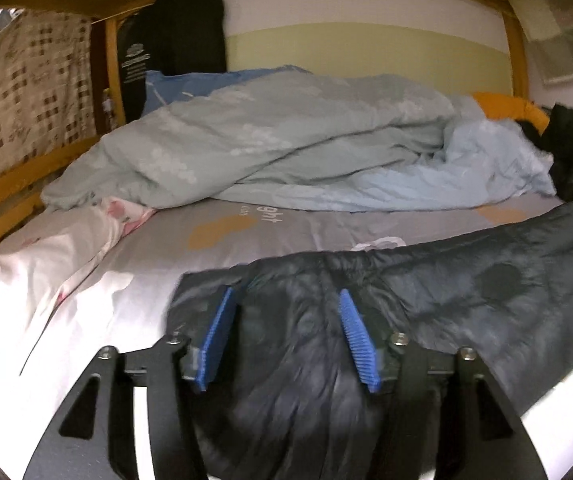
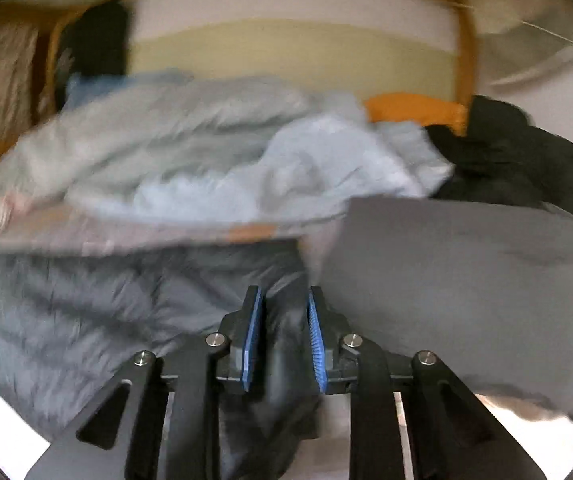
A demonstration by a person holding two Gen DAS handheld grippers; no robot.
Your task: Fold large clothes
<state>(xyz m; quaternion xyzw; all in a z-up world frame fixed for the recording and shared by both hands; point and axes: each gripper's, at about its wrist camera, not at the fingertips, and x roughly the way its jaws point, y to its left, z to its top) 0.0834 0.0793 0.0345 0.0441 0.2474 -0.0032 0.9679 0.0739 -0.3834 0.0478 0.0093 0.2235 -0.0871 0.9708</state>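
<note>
Dark jacket (image 1: 426, 300) lay rumpled, barely folded, below the duvet (image 1: 286, 148); left gripper (image 1: 286, 300) gaped over it, right gripper (image 2: 282, 300) pinched its fabric.

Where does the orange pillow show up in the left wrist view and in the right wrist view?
Left wrist view: the orange pillow is at upper right, behind the crumpled pale blue duvet, beside a wooden bed post.
Right wrist view: blurred; the orange pillow sits right of centre, behind the duvet.
Shared landmark: the wooden bed post beside the pillow in both.
</note>
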